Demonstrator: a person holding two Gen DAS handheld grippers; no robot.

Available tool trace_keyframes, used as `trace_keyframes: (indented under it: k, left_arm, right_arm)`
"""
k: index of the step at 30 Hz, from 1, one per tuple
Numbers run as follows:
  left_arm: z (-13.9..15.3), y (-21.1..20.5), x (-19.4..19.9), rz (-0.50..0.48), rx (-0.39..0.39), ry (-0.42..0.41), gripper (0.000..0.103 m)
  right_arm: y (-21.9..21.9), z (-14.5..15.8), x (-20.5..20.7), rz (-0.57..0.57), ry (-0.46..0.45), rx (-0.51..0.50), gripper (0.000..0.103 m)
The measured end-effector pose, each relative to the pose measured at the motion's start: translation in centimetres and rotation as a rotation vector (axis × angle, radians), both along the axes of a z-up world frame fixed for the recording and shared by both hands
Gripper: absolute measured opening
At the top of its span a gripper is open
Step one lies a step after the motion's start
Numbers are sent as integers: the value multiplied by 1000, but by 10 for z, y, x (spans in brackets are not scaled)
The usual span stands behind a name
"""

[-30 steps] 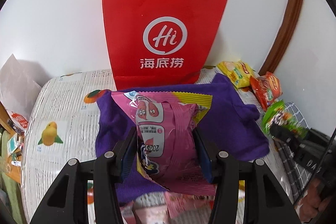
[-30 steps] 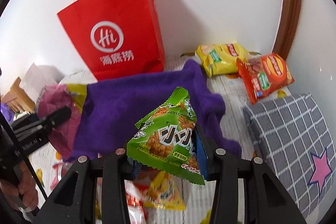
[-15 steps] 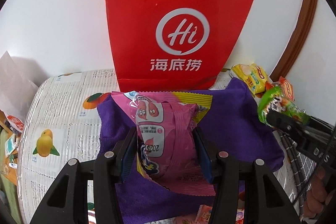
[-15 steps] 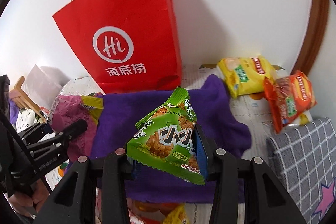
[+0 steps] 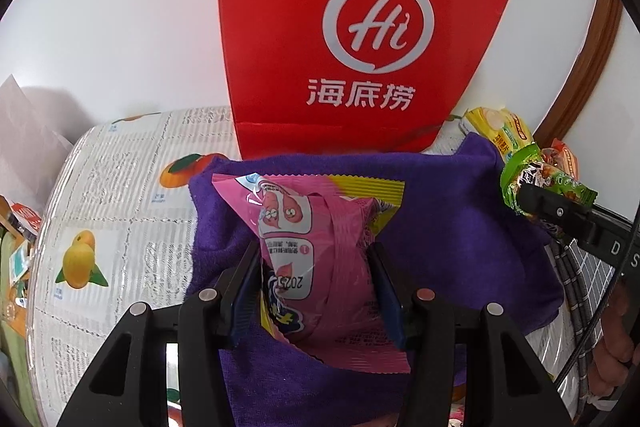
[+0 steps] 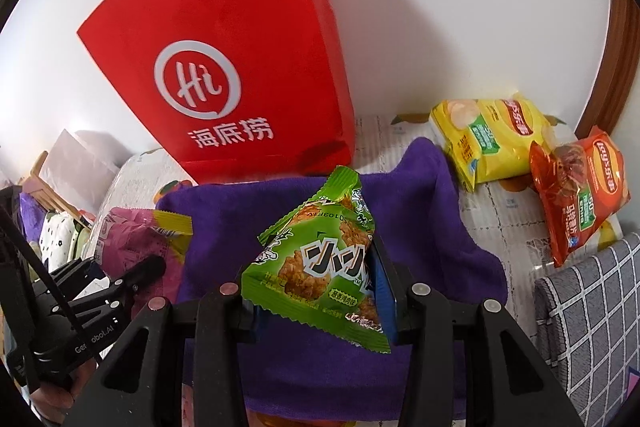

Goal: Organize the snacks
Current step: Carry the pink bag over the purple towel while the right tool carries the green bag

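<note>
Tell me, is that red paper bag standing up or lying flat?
Standing upright: the red paper bag rises from the table against the wall behind the purple towel, handles up.

wall (image 5: pixel 120 27): plain white, evenly lit, soft shadows | door frame (image 6: pixel 624 39): brown wood, curved by the lens, at right edge | table (image 5: pixel 128 187): covered by white cloth printed with text and fruit | grey checked cushion (image 6: pixel 592 315): at table's right edge | wooden furniture (image 6: pixel 52 195): cluttered, beyond left edge
</note>
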State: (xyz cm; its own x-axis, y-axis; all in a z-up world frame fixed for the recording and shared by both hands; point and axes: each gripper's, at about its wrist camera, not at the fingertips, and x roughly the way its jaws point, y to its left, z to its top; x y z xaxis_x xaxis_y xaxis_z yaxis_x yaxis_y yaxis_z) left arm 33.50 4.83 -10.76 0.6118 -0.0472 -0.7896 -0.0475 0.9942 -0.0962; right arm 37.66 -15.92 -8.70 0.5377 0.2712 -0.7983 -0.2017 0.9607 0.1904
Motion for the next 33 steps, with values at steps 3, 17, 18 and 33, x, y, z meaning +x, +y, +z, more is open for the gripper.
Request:
trace_keyframes:
  k: [3,17,18,33]
  left_arm:
    - [-2,-3,1,-6,7,2,50]
    - [-12,3,3,9,-19,1,50]
    - [-13,3,3,9,-18,5,50]
    - [-22,3,8,29,0,48,50]
  right_arm:
    - [-5,-1,2,-12,3,3,43]
    - [-19,-13,10,-32,46,-2,43]
    - [-18,-16,11,-31,54,-4,43]
    - [0,-43,15,-11,134,-40,43]
